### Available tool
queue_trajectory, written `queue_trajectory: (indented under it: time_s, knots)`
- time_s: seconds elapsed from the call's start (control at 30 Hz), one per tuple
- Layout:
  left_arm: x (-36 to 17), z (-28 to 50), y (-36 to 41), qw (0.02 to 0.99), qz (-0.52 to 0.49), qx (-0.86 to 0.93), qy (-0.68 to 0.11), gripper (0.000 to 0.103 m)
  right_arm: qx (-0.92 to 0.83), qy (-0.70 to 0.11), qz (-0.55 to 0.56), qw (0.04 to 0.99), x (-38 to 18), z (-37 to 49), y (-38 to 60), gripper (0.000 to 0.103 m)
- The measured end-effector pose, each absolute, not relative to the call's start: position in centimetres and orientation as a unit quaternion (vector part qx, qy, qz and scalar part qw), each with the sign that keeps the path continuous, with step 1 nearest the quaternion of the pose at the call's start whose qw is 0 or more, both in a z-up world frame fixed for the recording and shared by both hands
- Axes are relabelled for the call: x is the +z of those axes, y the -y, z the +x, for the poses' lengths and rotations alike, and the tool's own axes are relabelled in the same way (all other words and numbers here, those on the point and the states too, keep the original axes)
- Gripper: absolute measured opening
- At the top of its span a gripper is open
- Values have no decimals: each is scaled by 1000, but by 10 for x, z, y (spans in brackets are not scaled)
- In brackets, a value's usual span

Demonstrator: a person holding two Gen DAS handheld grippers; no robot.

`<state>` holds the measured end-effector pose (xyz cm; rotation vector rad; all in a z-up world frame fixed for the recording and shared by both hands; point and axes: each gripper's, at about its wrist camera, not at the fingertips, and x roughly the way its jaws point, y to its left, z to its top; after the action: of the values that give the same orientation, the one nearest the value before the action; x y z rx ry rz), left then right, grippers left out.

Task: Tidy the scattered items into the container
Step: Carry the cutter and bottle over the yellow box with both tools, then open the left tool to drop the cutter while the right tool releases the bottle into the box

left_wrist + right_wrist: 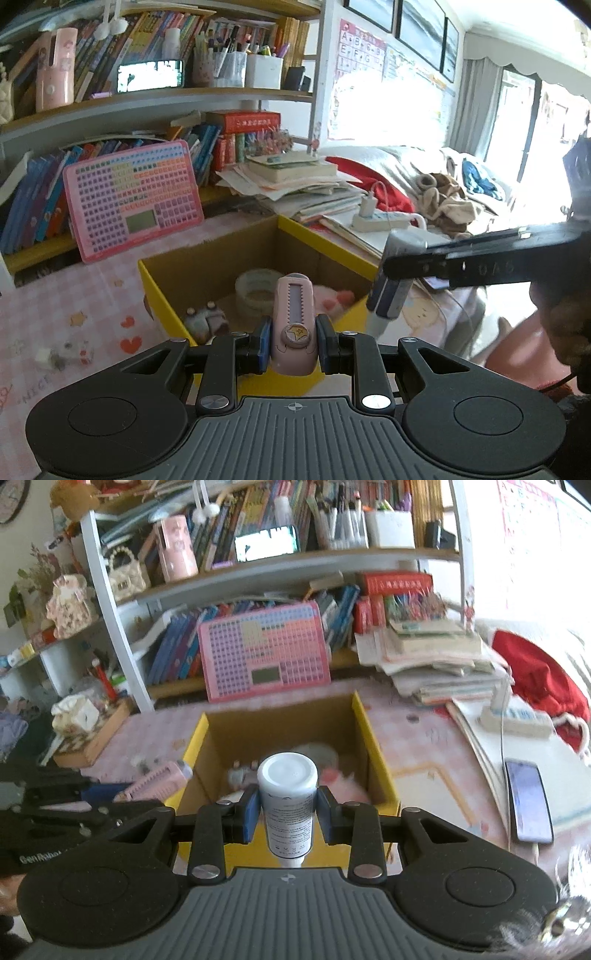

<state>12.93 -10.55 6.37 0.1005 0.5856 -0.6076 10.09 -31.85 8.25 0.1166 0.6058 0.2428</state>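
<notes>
**Operator:** Left gripper [293, 349] first, from its own wrist view: my blue pads are clamped on a pink utility knife [293, 325]. Its long axis runs straight out along the fingers, toothed slider and star button facing up.

**Spotter:** And the container?

**Operator:** Yellow-rimmed cardboard box [166, 295] lies directly ahead and below, with the knife's tip already over the opening. A tape roll [258, 291] and other small things sit on the box floor. Off to the right, my other gripper holds its tube over the box's right rim.

**Spotter:** Right wrist view now.

**Operator:** Right gripper [287, 814] is closed on a white tube [287, 797], cap end pointing forward, small print along its body. The box [373, 753] sits dead ahead, so the tube's axis points into the opening. The knife shows at the left, level with the box's left wall.

**Spotter:** Which hand is nearer?

**Operator:** Neither clearly; I'd judge both want a little more forward travel before letting go.
</notes>
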Motion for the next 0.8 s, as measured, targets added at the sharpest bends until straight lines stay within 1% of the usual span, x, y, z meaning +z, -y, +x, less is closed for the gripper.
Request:
queue_trajectory:
  time_s: [0.27, 0.5, 0.67, 0.73, 0.8]
  knots:
    - [59, 163, 129, 921, 71, -254, -287, 23, 169, -266, 55, 947, 88, 151, 329, 30]
    - [38, 194, 151, 916, 92, -224, -319, 23, 209, -278, 61, 936, 80, 198, 328, 30]
    - [28, 209, 157, 914, 100, -205, -336, 23, 222, -263, 69, 936, 85, 229, 330, 30]
    - [22, 219, 158, 911, 99, -198, -349, 23, 225, -271, 53, 934, 78, 244, 326, 30]
    - [15, 228, 160, 906, 99, -194, -363, 23, 220, -300, 45, 927, 64, 263, 324, 30]
